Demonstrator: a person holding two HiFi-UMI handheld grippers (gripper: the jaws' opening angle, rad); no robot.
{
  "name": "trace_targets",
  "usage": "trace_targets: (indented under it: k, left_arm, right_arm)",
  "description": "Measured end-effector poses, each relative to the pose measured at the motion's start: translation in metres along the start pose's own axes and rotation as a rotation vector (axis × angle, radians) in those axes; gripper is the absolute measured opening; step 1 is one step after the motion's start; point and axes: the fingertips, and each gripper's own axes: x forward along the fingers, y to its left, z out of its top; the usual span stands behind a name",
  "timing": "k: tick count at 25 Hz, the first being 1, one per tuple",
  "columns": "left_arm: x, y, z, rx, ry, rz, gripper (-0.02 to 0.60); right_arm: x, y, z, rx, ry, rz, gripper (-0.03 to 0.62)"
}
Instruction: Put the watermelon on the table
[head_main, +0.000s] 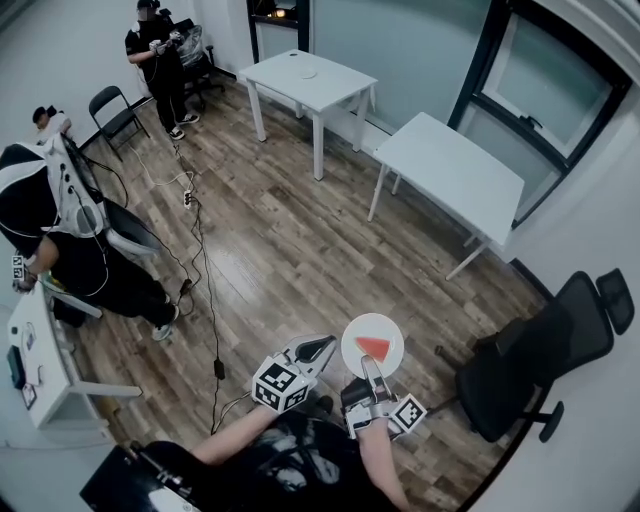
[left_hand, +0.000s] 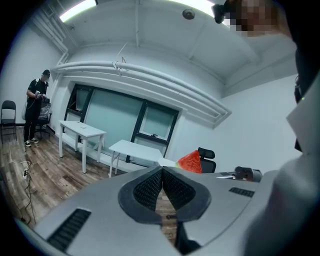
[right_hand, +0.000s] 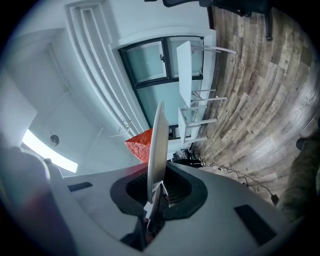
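Right hand-held gripper is clamped on the rim of a round white plate, which shows edge-on between its ribbed black pads in the right gripper view. Left hand-held gripper has its jaws together with nothing between them, just beside the plate. The watermelon is a small red wedge lying loose on the plate, carried in the air over the wood-plank floor, well apart from the nearest white counter.

Handling, as a judgement: the wedge looks light, with a grainy red face. The plate is stiff, thin and smooth, so the wedge would likely slide if the plate tips. A one-edge pinch gives little support, so keep the plate level. A second hold on the opposite rim would steady it.
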Motion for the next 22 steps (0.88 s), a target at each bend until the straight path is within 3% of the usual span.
trace_targets:
  k: [9,14,22]
  left_arm:
    - [0.054,0.046,0.052,0.024,-0.068,-0.093,0.006]
    - [0.063,0.076,0.063,0.025,-0.088,-0.137,0.006]
    - [0.098,0.115,0.068,-0.013,-0.063,-0.120,0.006]
  right_arm:
    - [0.076,0.012,0.039,-0.073,-0.027,0.026,0.037]
    - [0.113,0.013,0.037,-0.085,-0.057,0.053,0.037]
    - [0.151,-0.003,0.070,-0.054,-0.070,0.005,0.037]
